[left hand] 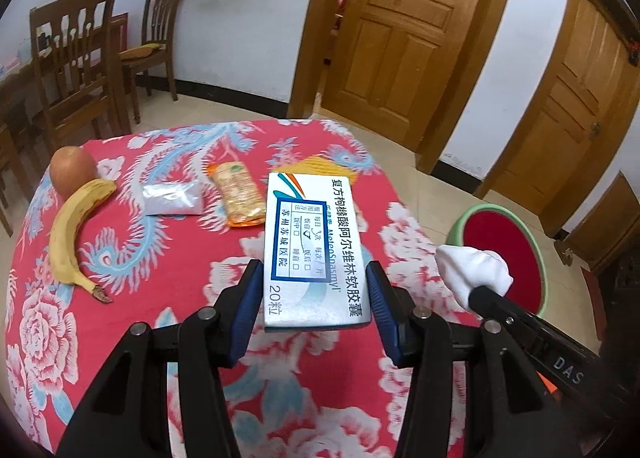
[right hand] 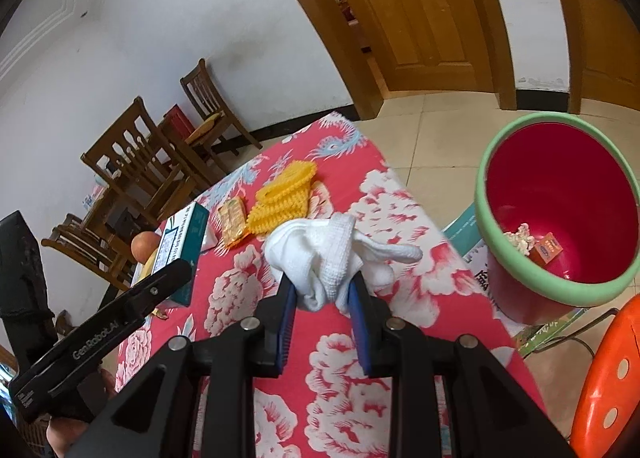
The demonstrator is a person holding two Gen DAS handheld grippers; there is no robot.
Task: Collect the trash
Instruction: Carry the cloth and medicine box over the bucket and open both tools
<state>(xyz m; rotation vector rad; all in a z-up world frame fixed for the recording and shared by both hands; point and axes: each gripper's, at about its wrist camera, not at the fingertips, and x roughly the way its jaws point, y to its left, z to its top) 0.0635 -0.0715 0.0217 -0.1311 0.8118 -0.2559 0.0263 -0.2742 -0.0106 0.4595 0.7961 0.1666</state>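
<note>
Glossy flat medicine box [left hand: 310,254] clamped, crumpled white cloth [right hand: 324,258] pinched — perhaps woven

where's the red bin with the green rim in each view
Left wrist view: the bin sits at the right, beyond the table edge, partly hidden behind the white cloth held in the right tool.
Right wrist view: the bin is at the right on the floor, open, with scraps inside.
Shared landmark: the white cloth.
</note>
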